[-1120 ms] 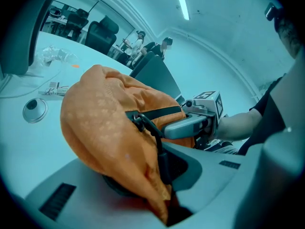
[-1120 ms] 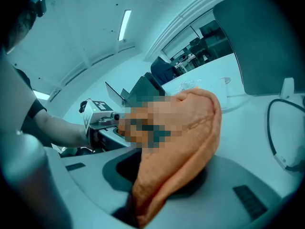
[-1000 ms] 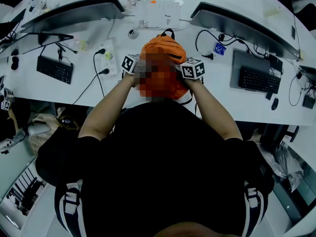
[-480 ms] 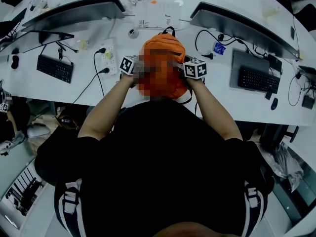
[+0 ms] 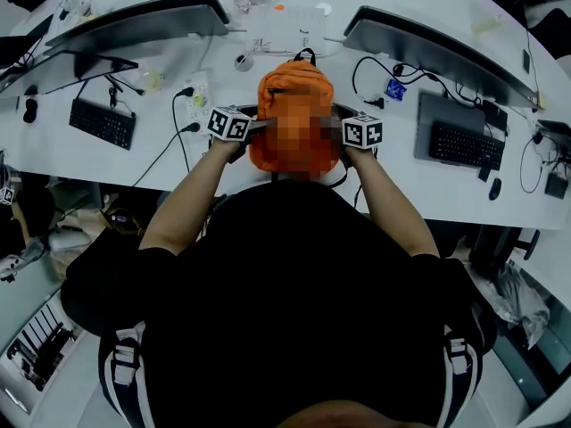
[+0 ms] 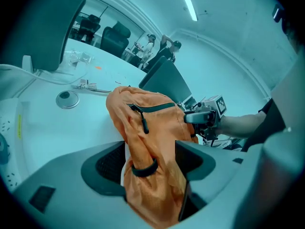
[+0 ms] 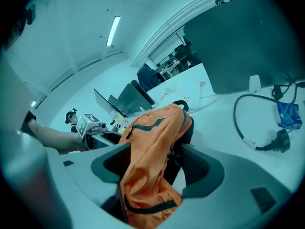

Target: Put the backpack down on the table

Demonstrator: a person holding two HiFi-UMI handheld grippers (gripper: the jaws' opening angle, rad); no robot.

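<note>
An orange backpack (image 5: 294,80) with a dark zip stands on the white table (image 5: 143,163) just in front of the person. My left gripper (image 5: 254,125) is at its left side and my right gripper (image 5: 339,132) at its right side. In the left gripper view the left gripper (image 6: 150,162) has its jaws opening, with a loose fold of the backpack (image 6: 147,128) and a black strap between them. In the right gripper view the right gripper (image 7: 152,170) is also opening, with slack fabric of the backpack (image 7: 152,147) hanging between the jaws. A mosaic patch hides the bag's near part in the head view.
Two monitors (image 5: 134,20) (image 5: 437,47) stand at the back, with keyboards (image 5: 100,123) (image 5: 462,143) at left and right. A power strip (image 5: 194,96), cables (image 5: 379,78) and papers (image 5: 285,27) lie around the bag. The table's near edge runs under my arms.
Both grippers have drawn back and outward from the backpack's sides. The bag now rests on the table.
</note>
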